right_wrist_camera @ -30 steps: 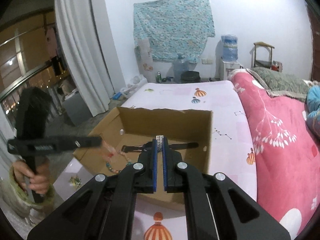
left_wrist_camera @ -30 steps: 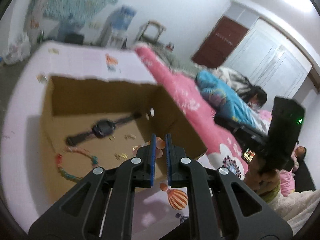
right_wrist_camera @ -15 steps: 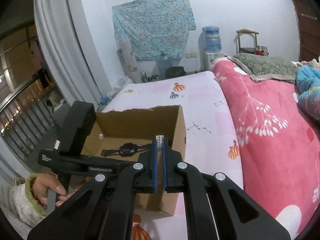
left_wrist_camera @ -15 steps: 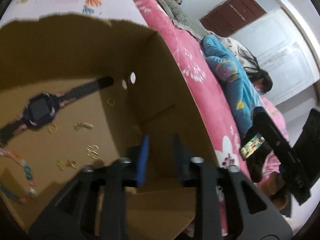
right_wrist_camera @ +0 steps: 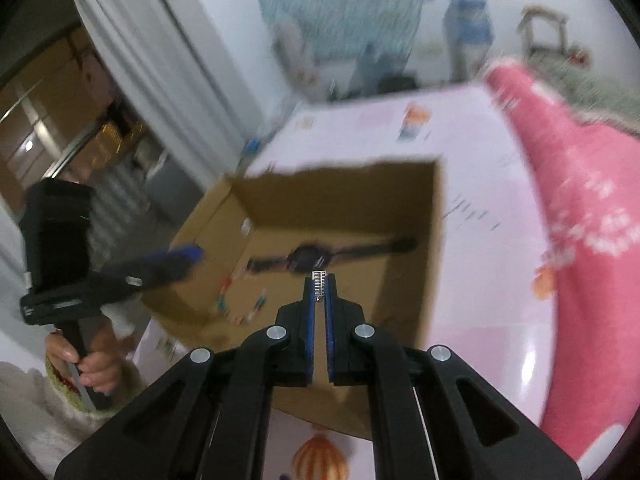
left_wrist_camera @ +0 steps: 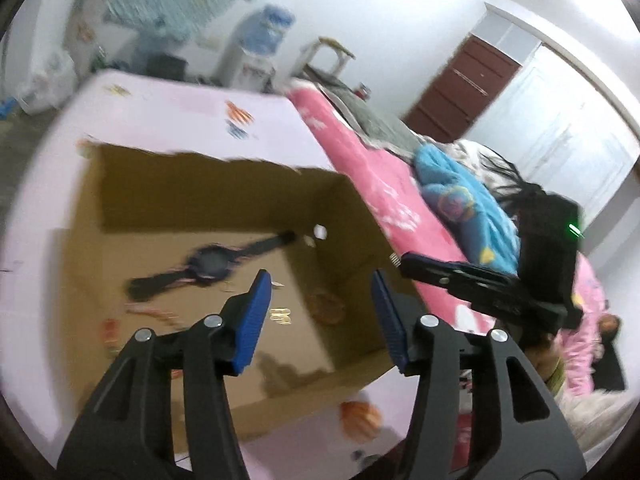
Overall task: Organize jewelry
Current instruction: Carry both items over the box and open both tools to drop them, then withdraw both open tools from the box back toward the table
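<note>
While bringing a piece to the cardboard box [right_wrist_camera: 436,216] on the bed [right_wrist_camera: 480,128], held the right hand-held gripper [right_wrist_camera: 319,286] pinched tight on a small silver ladder-like trinket [right_wrist_camera: 320,276], above the near rim and pointing down into the box. Showed the left hand-held gripper [left_wrist_camera: 320,280] at the box's side, its jaws just opened apart and nothing between them. Found on the box floor a black watch [left_wrist_camera: 212,264], a beaded bracelet [right_wrist_camera: 240,308] (blurred), and a few small gold bits [left_wrist_camera: 280,314]. Judged as the drop-off step for the silver trinket, not yet released. Called next for carrying the right tips further in over a bare patch of the floor, lowering them, then parting the jaws; called also for keeping clear of the left tool alongside
</note>
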`<state>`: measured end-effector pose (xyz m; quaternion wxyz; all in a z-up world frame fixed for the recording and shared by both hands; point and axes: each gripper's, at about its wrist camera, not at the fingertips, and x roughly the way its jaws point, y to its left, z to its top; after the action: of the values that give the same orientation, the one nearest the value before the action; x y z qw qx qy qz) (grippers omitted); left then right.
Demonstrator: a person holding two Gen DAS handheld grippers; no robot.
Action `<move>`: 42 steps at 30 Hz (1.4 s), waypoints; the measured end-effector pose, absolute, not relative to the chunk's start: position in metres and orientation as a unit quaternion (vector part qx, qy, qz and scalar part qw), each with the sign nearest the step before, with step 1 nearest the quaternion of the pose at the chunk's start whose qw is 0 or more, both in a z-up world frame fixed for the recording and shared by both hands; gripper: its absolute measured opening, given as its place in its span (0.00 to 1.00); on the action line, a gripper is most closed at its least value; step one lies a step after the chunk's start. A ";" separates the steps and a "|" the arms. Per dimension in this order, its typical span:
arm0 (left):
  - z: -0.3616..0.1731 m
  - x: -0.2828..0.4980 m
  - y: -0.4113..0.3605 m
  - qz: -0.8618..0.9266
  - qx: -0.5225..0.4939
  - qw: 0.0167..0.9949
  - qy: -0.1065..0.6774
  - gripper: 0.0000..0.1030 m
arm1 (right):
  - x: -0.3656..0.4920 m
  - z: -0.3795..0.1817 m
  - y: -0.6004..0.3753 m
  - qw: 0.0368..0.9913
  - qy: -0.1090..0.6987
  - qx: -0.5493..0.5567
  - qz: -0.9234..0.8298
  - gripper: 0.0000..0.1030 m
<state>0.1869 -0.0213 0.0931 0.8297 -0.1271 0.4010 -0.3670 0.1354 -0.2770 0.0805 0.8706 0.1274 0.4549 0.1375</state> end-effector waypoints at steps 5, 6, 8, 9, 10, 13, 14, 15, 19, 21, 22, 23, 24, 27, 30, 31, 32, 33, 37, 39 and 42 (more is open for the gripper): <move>0.098 0.163 0.027 -0.321 -0.117 0.860 0.379 0.51 | 0.166 0.063 -0.251 0.823 0.530 0.108 0.176 0.05; 0.098 0.159 0.037 -0.314 -0.118 0.864 0.377 0.51 | 0.175 0.060 -0.243 0.810 0.546 0.102 0.187 0.05; 0.096 0.154 0.046 -0.304 -0.121 0.868 0.373 0.52 | 0.189 0.054 -0.228 0.792 0.570 0.086 0.201 0.05; 0.095 0.151 0.051 -0.298 -0.123 0.870 0.373 0.53 | 0.197 0.050 -0.217 0.782 0.583 0.072 0.206 0.05; 0.093 0.149 0.056 -0.292 -0.126 0.871 0.374 0.53 | 0.203 0.046 -0.207 0.774 0.594 0.061 0.212 0.05; 0.090 0.143 0.066 -0.282 -0.133 0.873 0.374 0.53 | 0.221 0.031 -0.183 0.744 0.626 0.044 0.227 0.05; 0.088 0.142 0.067 -0.279 -0.135 0.874 0.374 0.53 | 0.225 0.026 -0.178 0.737 0.635 0.040 0.228 0.05; 0.088 0.141 0.070 -0.275 -0.135 0.876 0.373 0.53 | 0.231 0.019 -0.171 0.729 0.645 0.036 0.227 0.05; 0.087 0.137 0.077 -0.265 -0.135 0.880 0.370 0.53 | 0.247 -0.002 -0.158 0.710 0.670 0.029 0.215 0.05; 0.086 0.135 0.081 -0.262 -0.138 0.881 0.370 0.53 | 0.252 -0.009 -0.156 0.706 0.677 0.027 0.205 0.05; 0.085 0.134 0.083 -0.261 -0.139 0.881 0.370 0.53 | 0.253 -0.011 -0.156 0.706 0.680 0.026 0.197 0.05; 0.085 0.132 0.085 -0.260 -0.140 0.881 0.370 0.53 | 0.254 -0.013 -0.156 0.706 0.681 0.030 0.193 0.06; 0.084 0.132 0.086 -0.259 -0.141 0.881 0.370 0.54 | 0.254 -0.013 -0.158 0.704 0.683 0.039 0.193 0.07; 0.084 0.129 0.088 -0.258 -0.140 0.882 0.368 0.55 | 0.249 -0.004 -0.165 0.712 0.673 0.064 0.189 0.18; 0.084 0.126 0.090 -0.257 -0.139 0.884 0.364 0.58 | 0.237 0.020 -0.174 0.737 0.645 0.080 0.186 0.23; 0.084 0.126 0.091 -0.256 -0.140 0.885 0.364 0.60 | 0.229 0.033 -0.179 0.749 0.629 0.088 0.186 0.25; 0.084 0.127 0.091 -0.254 -0.142 0.885 0.364 0.62 | 0.224 0.041 -0.184 0.759 0.617 0.094 0.185 0.33; 0.082 0.128 0.092 -0.253 -0.145 0.884 0.365 0.66 | 0.214 0.056 -0.192 0.776 0.595 0.103 0.179 0.42; 0.069 0.142 0.096 -0.249 -0.176 0.874 0.379 0.73 | 0.169 0.106 -0.235 0.841 0.507 0.145 0.126 0.58; 0.059 0.152 0.099 -0.242 -0.196 0.865 0.392 0.73 | 0.144 0.123 -0.265 0.867 0.462 0.171 0.079 0.65; 0.044 0.165 0.098 -0.246 -0.215 0.848 0.417 0.73 | 0.107 0.124 -0.311 0.879 0.427 0.210 0.019 0.70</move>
<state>0.1646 0.0976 0.0437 0.8481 -0.2151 0.4172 -0.2456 0.1074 -0.3114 0.1244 0.8793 0.2103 0.4269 0.0188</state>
